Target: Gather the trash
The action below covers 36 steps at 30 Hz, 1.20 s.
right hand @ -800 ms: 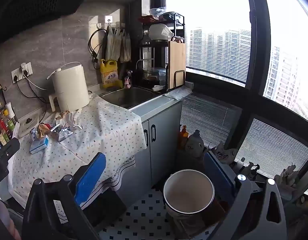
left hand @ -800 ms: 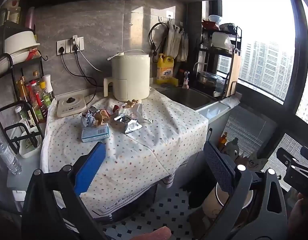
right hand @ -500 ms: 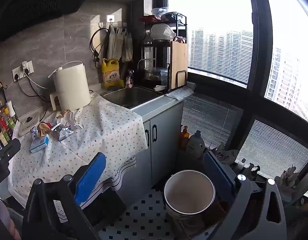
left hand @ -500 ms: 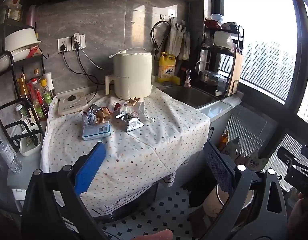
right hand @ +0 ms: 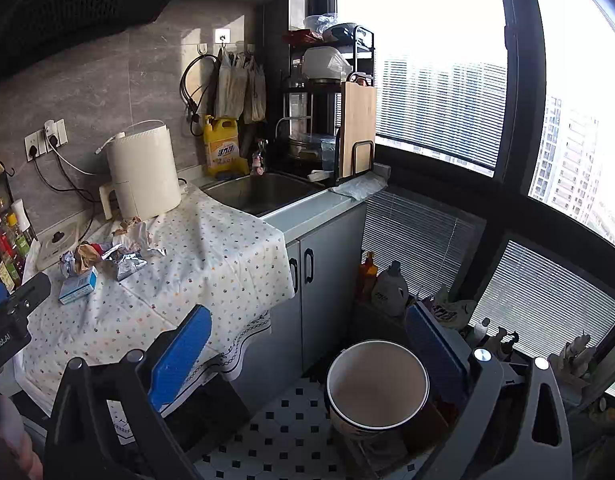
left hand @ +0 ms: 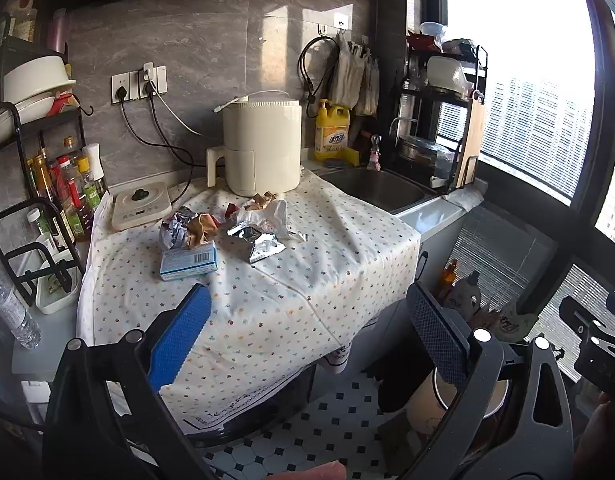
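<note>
Trash lies in a pile on the dotted cloth [left hand: 291, 280]: a blue-white carton [left hand: 188, 266], a crumpled foil ball [left hand: 174, 231], a brown paper wad [left hand: 202, 229], a silver foil wrapper [left hand: 255, 242] and white crumpled plastic [left hand: 269, 214]. The pile also shows in the right wrist view [right hand: 103, 258]. A round white bin [right hand: 377, 386] stands empty on the floor by the cabinet. My left gripper [left hand: 307, 332] is open and empty, well short of the pile. My right gripper [right hand: 307, 344] is open and empty, above the floor near the bin.
A cream air fryer [left hand: 261, 146] stands behind the trash, a small scale [left hand: 141, 208] to its left. Bottle rack [left hand: 63, 188] at far left. Sink [left hand: 381, 188], yellow detergent jug [left hand: 332, 130] and dish rack [left hand: 443, 120] to the right. Bottles [right hand: 381, 282] stand on the floor by the window.
Both views have shifted slightly; the counter and trash sit a little higher and farther right in the left view. Nothing was picked up, and both grippers stayed open.
</note>
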Each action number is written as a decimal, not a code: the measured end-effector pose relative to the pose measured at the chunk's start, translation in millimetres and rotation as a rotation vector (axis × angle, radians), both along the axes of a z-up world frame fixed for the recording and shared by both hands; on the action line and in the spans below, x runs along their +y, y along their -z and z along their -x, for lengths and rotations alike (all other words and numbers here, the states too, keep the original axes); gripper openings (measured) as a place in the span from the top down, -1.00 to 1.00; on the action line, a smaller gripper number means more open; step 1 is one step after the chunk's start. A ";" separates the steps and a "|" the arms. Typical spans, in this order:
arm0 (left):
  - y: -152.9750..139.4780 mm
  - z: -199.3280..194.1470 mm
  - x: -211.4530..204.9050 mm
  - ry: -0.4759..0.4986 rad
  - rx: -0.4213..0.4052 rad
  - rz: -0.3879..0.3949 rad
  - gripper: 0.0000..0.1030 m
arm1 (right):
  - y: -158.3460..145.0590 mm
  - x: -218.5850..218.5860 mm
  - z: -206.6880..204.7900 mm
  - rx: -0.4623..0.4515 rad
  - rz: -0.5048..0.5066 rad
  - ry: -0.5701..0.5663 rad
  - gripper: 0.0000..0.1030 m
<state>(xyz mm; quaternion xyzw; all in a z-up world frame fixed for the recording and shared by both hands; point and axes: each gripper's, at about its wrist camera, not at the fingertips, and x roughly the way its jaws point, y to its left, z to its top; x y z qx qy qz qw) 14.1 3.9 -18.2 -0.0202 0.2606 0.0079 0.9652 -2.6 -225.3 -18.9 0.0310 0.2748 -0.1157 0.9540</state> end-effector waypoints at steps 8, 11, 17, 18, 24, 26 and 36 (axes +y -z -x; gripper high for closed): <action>-0.2 -0.3 -0.7 -0.003 -0.002 -0.004 -0.89 | -0.4 -1.6 -0.3 -0.005 -0.007 -0.003 -0.85; -2.2 -0.5 -1.2 -0.010 -0.003 -0.004 -0.89 | -1.0 -1.2 -1.5 -0.007 -0.004 -0.012 -0.85; -3.4 -1.5 -2.5 -0.016 -0.002 -0.005 -0.89 | -2.1 -2.6 -2.8 -0.015 -0.001 -0.025 -0.85; -3.0 -1.9 -2.7 -0.018 0.000 -0.003 -0.89 | -2.3 -2.7 -3.5 -0.015 0.000 -0.026 -0.85; -5.7 -2.1 -3.3 -0.029 -0.001 -0.003 -0.89 | -1.5 -1.7 -6.3 -0.016 0.001 -0.034 -0.85; -5.3 -2.7 -3.3 -0.032 0.000 -0.005 -0.89 | -3.3 -4.1 -5.5 -0.016 -0.001 -0.035 -0.85; -5.1 -3.0 -2.3 -0.038 0.001 -0.004 -0.89 | -4.1 -6.1 -9.4 -0.019 0.000 -0.030 -0.85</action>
